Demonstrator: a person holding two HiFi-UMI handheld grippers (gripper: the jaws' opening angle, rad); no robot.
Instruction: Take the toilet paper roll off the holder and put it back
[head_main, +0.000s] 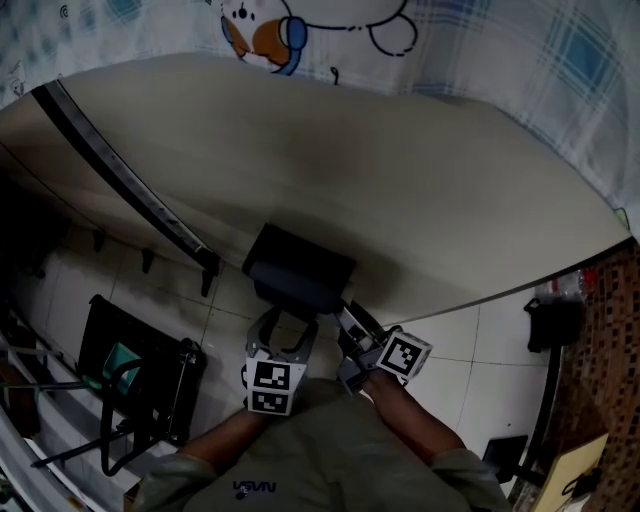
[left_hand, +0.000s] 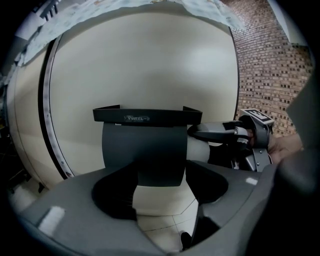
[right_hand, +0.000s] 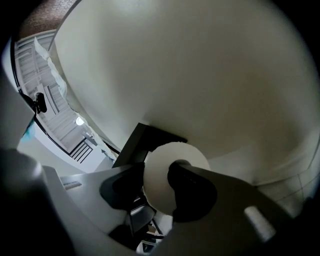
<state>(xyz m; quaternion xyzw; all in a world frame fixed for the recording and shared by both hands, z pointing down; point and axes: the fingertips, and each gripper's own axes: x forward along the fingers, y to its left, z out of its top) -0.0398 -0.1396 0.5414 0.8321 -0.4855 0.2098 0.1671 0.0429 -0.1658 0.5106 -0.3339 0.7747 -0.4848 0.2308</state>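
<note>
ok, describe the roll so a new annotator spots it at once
On the beige wall hangs a dark holder with a flap cover. Under that cover sits the roll, one end between the right gripper's jaws. It is the only white, round thing there; holder and jaws are dark.

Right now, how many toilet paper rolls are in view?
1: the toilet paper roll sits under the black holder cover, at the right gripper jaws. Others may be hidden.

Dim light throughout, head view underexposed, gripper views fisheye-bent with black corners (heavy vignette) — near jaws soft
</note>
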